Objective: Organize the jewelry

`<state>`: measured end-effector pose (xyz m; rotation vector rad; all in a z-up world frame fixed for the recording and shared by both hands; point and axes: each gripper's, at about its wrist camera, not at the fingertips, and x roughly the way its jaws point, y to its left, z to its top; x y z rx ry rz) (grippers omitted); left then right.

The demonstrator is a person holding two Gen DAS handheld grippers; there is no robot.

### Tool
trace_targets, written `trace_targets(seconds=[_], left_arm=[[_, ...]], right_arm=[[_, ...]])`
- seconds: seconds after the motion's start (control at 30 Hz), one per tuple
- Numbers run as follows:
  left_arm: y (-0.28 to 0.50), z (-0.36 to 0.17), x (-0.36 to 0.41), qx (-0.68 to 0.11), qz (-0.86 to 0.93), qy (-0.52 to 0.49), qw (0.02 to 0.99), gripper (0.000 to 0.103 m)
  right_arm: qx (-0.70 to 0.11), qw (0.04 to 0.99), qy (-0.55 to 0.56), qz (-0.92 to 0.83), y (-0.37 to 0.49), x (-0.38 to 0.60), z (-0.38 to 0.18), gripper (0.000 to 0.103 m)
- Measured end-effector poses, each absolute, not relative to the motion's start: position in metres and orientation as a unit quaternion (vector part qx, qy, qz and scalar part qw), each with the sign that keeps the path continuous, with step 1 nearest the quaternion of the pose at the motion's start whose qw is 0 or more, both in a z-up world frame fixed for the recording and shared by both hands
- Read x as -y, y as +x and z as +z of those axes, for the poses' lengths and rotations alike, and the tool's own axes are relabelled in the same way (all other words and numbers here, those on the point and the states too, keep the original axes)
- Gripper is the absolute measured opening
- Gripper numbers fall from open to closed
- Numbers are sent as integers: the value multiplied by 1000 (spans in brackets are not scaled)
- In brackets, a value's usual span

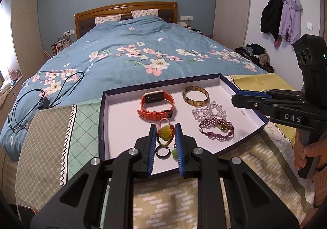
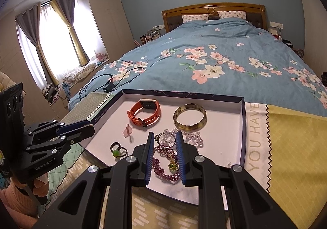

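A shallow blue tray (image 1: 103,118) with a white floor sits on cloths at the foot of the bed. It holds an orange watch (image 1: 156,106), an amber bangle (image 1: 195,96), a clear bead bracelet (image 1: 208,110), a purple bead bracelet (image 1: 216,129), a dark ring (image 1: 157,152) and a yellow-green pendant (image 1: 164,134). My left gripper (image 1: 165,126) hovers over the tray's near part, its pads a narrow gap apart. The pendant and ring show through that gap. My right gripper (image 2: 164,134) is equally narrow above the purple bracelet (image 2: 163,167), gripping nothing.
A black cable and charger (image 1: 44,104) lie on the floral duvet to the left. Green and yellow patterned cloths (image 2: 296,147) lie under the tray. A hand (image 1: 306,151) grips the right tool's handle. Coats (image 1: 282,16) hang on the right wall.
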<state>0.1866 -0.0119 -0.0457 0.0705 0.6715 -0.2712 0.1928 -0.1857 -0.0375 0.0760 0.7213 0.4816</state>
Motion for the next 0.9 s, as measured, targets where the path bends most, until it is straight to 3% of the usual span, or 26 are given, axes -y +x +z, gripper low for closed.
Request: trace_targets(seconds=[0.9], left_arm=[[208, -58, 9, -345, -121, 25, 930, 18]], right_arm=[[-371, 900, 36, 226, 210, 180, -51, 19]])
